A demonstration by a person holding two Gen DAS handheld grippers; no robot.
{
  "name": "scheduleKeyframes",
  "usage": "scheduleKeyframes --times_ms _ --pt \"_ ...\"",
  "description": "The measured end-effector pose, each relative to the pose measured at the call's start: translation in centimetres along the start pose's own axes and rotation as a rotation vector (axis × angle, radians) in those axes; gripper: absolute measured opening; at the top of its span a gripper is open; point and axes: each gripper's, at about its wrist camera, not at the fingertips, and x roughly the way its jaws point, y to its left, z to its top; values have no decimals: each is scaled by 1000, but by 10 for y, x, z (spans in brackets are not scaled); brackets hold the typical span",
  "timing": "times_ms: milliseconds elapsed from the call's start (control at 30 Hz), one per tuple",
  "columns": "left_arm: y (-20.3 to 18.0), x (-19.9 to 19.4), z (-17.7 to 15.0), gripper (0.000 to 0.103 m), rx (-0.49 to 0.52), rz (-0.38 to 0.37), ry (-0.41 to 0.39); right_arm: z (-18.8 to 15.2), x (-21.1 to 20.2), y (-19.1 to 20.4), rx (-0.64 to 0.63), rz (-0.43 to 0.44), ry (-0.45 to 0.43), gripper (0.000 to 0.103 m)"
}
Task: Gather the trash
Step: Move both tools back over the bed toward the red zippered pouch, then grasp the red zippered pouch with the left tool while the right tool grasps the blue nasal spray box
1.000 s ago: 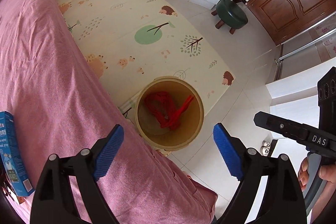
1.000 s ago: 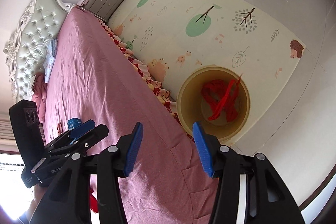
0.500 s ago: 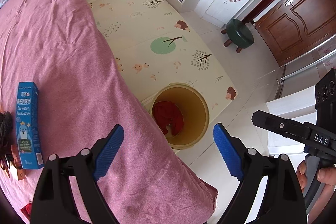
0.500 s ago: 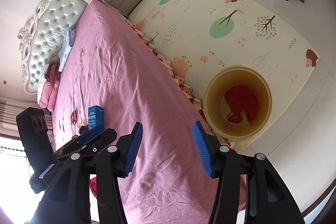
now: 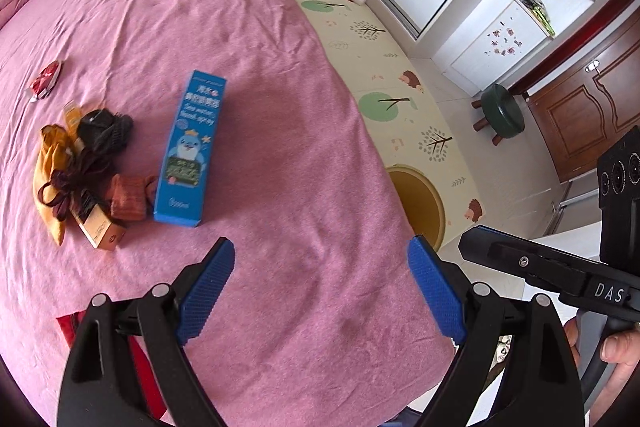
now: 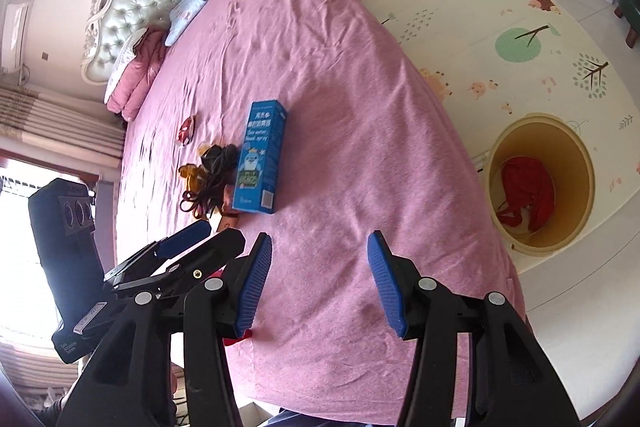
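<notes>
Both views swung away from bin (image 6: 540,187) toward bed (image 5: 280,107) since 1 s ago; trash pile now seen. Left hand-held gripper (image 5: 320,291) spread apart, nothing held; right hand-held gripper (image 6: 316,283) likewise apart, nothing held. Red item (image 6: 524,187) already lying in bin on floor mat. Left on bed: blue box (image 5: 190,151), small clutter just beside it (pouch, cord, small carton), red wrapper (image 5: 45,81) apart. Task judged partly done.

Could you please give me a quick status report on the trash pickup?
Left gripper and right gripper open, empty, above bed. Blue box and small litter pile lying on pink bedspread. Bin on floor holds red item. Nothing blocking.
</notes>
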Motion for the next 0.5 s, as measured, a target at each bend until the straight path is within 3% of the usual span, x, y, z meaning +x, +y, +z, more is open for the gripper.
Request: scheduleKeyframes --times_ms 500 --pt "152 -26 -85 88 -255 109 13 -48 98 103 -181 -1 132 50"
